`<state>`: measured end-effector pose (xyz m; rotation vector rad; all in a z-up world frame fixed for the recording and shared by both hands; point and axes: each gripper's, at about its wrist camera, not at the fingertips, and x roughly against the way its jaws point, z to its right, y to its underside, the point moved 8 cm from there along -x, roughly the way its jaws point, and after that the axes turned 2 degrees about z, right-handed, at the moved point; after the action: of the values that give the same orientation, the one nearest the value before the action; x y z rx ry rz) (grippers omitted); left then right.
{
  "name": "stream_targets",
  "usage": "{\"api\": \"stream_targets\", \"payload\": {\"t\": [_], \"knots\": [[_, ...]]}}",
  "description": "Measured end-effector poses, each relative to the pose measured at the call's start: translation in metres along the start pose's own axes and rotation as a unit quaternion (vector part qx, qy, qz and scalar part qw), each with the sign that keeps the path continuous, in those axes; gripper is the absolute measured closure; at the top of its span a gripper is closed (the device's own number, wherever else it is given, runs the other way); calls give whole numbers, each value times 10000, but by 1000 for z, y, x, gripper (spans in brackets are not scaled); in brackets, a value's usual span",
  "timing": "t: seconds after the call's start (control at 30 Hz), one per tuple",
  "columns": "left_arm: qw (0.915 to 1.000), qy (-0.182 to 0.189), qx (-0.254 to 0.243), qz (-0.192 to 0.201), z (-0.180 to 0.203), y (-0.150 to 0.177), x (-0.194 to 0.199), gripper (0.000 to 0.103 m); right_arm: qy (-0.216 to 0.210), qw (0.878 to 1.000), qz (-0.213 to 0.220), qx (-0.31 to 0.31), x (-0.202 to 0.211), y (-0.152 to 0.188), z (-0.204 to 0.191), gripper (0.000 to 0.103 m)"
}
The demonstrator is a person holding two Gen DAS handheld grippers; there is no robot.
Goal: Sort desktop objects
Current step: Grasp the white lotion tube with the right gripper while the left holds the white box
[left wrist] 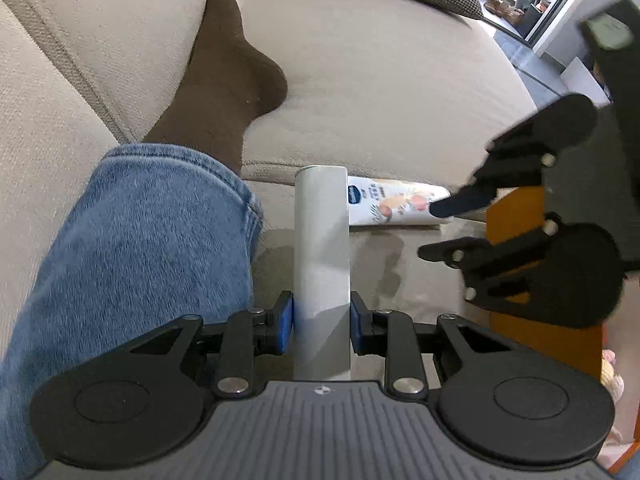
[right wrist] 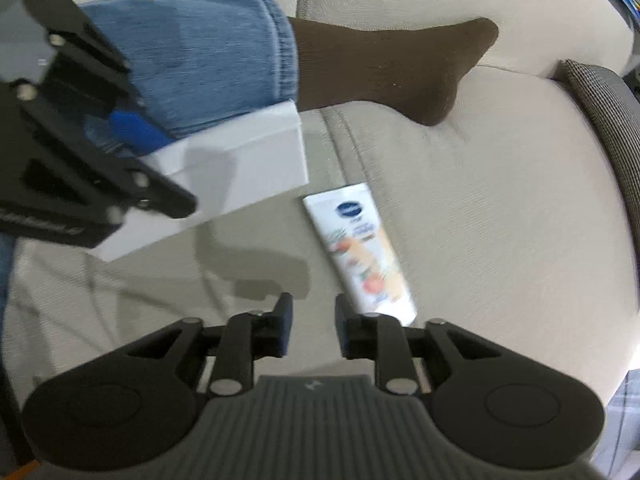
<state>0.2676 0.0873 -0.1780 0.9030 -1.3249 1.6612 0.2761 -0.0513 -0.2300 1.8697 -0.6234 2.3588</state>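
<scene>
White box [left wrist: 321,264] is pinched in the left gripper [left wrist: 322,326], lifted above the sofa [left wrist: 380,92]. Right gripper [right wrist: 310,326] stands spread, empty, beside the tube [right wrist: 360,248]; next, grasp the tube.

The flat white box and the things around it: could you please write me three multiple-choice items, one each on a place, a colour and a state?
1. Where does the white printed cream tube lie?
A. on the beige fabric sofa cushion
B. on the blue jeans leg
C. inside the flat white box

2. What colour is the sock on the person's foot?
A. white
B. dark brown
C. red

3. What is the left gripper doing with the flat white box?
A. it is open, away from the box
B. it is shut on the box
C. it is shut on the tube

Answers: 1 A, the tube rests flat on the cushion. 2 B, the sock is dark brown beside the blue jeans leg. 3 B, the blue pads press both sides of the box.
</scene>
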Motion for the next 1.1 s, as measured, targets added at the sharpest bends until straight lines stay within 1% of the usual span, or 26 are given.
{"api": "stream_targets", "payload": {"t": [0.1,0.17,0.3,0.37,0.4,0.5,0.6,0.67,0.7,0.73,0.8,0.83,0.87,0.93,1.03,1.1], "knots": [[10000,12,-7,-47,-2,-4,-6,71,-74,9998,-127,107,-12,-11,6,68],[10000,19,-27,-50,-3,-6,-10,71,-121,9996,-191,144,-17,-15,8,68],[9999,141,-26,-65,-4,-9,-14,72,-163,9992,-254,271,-36,-33,8,66],[9998,189,0,-67,-5,-10,-15,72,-177,9989,-297,306,-43,-38,7,61],[9998,207,16,-70,-5,-10,-16,72,-151,9989,-308,328,-47,-40,7,56],[9997,249,12,-63,-5,-9,-16,72,-162,9988,-325,341,-54,-45,5,50],[9996,270,16,-62,-5,-9,-17,72,-248,9987,-351,272,-66,-46,15,49],[9996,287,20,-54,-5,-8,-16,72,-308,9987,-367,177,-67,-47,17,50],[9996,290,19,-47,-4,-8,-15,72,-320,9987,-367,167,-65,-47,18,52],[9996,292,20,-40,-4,-7,-15,72,-313,9988,-345,163,-63,-47,17,62],[9996,284,29,-37,-3,-6,-13,72,-336,9990,-247,181,-54,-49,14,76],[9996,273,28,-33,-3,-6,-13,72,-272,9992,-221,190,-50,-49,13,80],[9996,263,30,-27,-2,-5,-12,72,-214,9994,-217,183,-46,-49,14,81],[9997,249,39,-19,-2,-3,-10,72,-30,9997,-191,145,-39,-48,16,88],[9997,230,39,6,1,1,-5,72,297,9995,-99,63,-22,-40,21,92],[9997,245,33,34,3,4,-1,72,402,9991,7,-105,-12,-39,27,93]]}}
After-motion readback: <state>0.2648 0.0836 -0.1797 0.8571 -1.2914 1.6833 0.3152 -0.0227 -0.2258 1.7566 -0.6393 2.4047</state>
